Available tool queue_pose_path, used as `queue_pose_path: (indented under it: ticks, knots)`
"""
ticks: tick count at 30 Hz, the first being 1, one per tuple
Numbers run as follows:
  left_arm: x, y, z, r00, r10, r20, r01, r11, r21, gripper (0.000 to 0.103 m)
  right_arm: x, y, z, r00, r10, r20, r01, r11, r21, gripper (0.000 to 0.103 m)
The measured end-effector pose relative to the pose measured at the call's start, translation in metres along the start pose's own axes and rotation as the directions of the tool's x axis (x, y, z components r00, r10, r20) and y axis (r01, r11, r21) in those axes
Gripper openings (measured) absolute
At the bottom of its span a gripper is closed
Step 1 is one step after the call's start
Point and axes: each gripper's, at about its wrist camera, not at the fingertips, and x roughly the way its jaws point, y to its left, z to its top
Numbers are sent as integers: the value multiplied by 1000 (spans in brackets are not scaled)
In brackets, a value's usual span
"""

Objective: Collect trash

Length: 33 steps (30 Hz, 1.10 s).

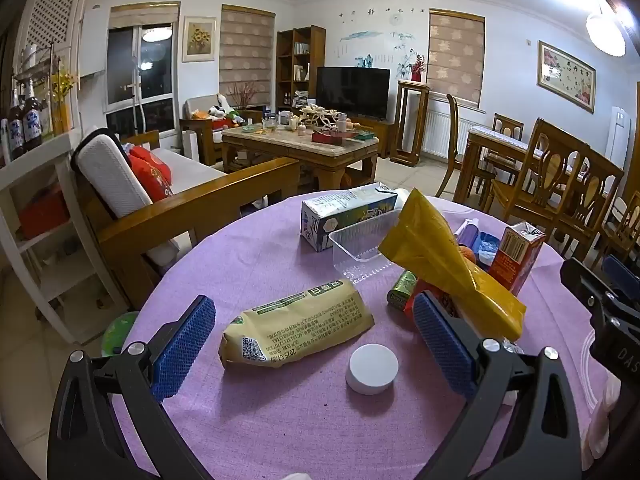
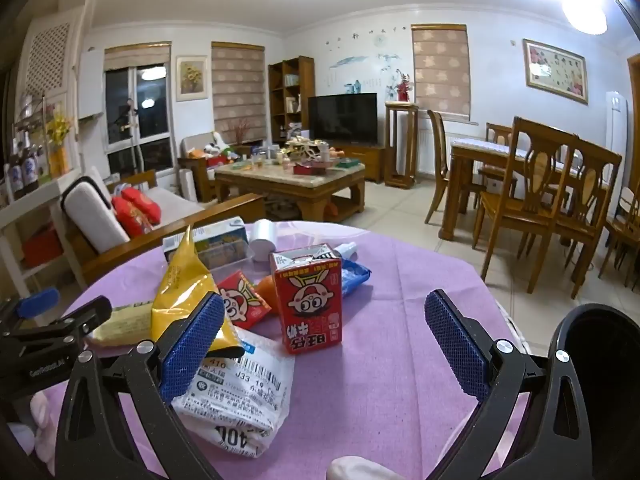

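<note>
Trash lies scattered on a round table with a purple cloth. My left gripper is open above a yellow-green food wrapper and a white round lid. A yellow foil bag, a clear plastic tray, a lying milk carton and a green can sit beyond. My right gripper is open, its fingers to either side of an upright red drink carton. A white shipping bag lies under its left finger.
A black bin rim shows at the right edge of the right wrist view. A wooden sofa stands behind the table on the left and dining chairs on the right. A green object lies on the floor left of the table.
</note>
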Motion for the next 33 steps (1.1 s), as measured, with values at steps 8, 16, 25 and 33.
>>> queue_pose_path:
  ticks: [8, 16, 25, 33]
  knots:
    - [-1, 5, 4, 1000, 0, -1, 0, 1000, -2, 98, -1, -2, 0, 1000, 1, -4, -1, 1000, 7, 99]
    - [-2, 10, 5, 1000, 0, -1, 0, 1000, -3, 98, -1, -3, 1, 1000, 1, -4, -1, 1000, 15, 99]
    - [-1, 3, 2, 1000, -1, -2, 1, 1000, -3, 98, -1, -4, 1, 1000, 2, -4, -2, 1000, 17, 99]
    - [-1, 2, -2, 1000, -2, -2, 2, 1000, -3, 98, -1, -4, 1, 1000, 2, -4, -2, 1000, 18, 99]
